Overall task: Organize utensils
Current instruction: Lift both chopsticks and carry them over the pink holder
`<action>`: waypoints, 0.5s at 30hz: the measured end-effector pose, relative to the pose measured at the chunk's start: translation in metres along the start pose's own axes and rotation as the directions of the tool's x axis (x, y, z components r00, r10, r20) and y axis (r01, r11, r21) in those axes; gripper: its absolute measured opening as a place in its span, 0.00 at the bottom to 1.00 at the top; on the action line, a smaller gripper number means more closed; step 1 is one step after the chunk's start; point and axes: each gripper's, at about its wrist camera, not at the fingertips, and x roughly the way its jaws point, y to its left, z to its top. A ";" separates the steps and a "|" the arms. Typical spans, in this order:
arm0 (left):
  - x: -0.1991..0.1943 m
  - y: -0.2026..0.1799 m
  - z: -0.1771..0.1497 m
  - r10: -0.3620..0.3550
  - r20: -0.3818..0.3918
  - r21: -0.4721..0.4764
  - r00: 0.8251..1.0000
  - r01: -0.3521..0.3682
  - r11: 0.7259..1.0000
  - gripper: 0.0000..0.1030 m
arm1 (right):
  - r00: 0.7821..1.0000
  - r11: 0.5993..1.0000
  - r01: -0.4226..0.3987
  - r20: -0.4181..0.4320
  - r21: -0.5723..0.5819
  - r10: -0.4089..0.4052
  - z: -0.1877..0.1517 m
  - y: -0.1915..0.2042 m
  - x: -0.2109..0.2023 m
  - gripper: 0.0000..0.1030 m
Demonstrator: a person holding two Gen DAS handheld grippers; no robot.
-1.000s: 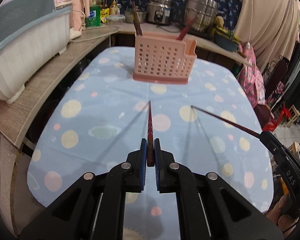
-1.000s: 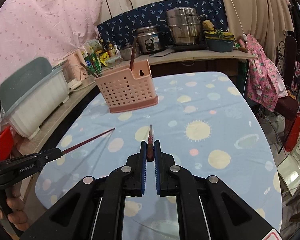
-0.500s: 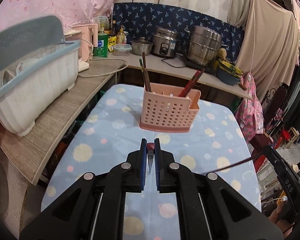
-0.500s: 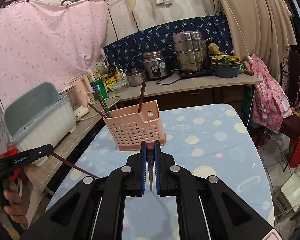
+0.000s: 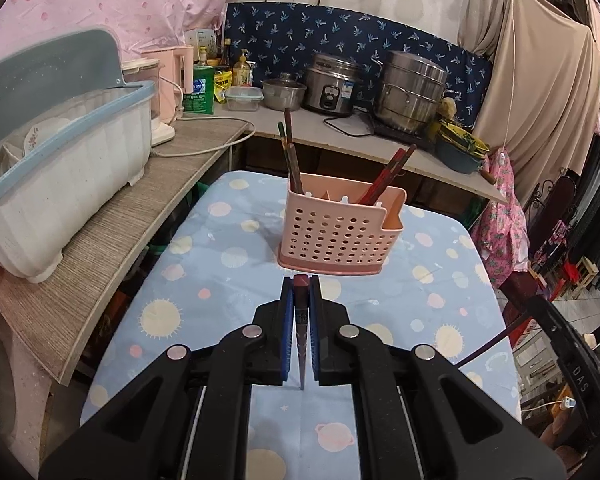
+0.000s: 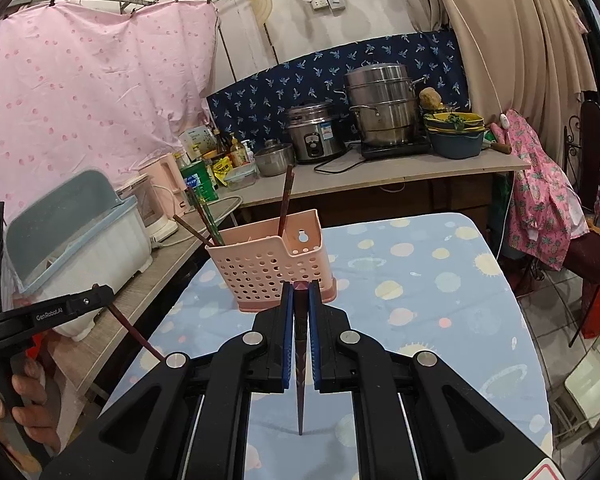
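Observation:
A pink perforated utensil holder (image 5: pixel 336 236) (image 6: pixel 268 272) stands on the blue spotted tablecloth with dark chopsticks (image 5: pixel 290 152) leaning in its compartments. My left gripper (image 5: pixel 301 284) is shut on a dark red chopstick (image 5: pixel 301 332) that hangs tip down between the blue pads, short of the holder. My right gripper (image 6: pixel 301 288) is shut the same way on a second dark red chopstick (image 6: pixel 301 360), also just in front of the holder. Each view catches the other gripper at its edge, with a chopstick (image 6: pixel 136 332) sticking out of it.
A white dish rack with a grey-blue lid (image 5: pixel 60 176) sits on the wooden counter at the left. A rice cooker (image 5: pixel 332 84), a steamer pot (image 5: pixel 410 92) and bottles line the back counter. Clothes hang at the right. A hand (image 6: pixel 32 412) holds the left gripper.
Both grippers have risen above the table and come closer to the holder. Each chopstick pointed forward from the jaws a second ago and now hangs tip down between the pads.

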 end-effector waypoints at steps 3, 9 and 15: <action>0.002 -0.001 0.008 -0.009 0.000 0.000 1.000 0.009 1.000 0.07 | 1.000 1.000 -0.003 0.005 -0.003 0.003 0.005 0.001 0.002 0.07; -0.006 -0.006 0.045 -0.034 0.068 0.003 0.997 0.034 0.999 0.07 | 0.996 0.999 -0.045 0.076 -0.012 0.045 0.043 0.008 0.004 0.07; -0.011 -0.010 0.101 -0.030 0.177 -0.012 0.984 0.033 0.999 0.07 | 0.979 0.995 -0.095 0.182 -0.016 0.096 0.105 0.018 0.013 0.07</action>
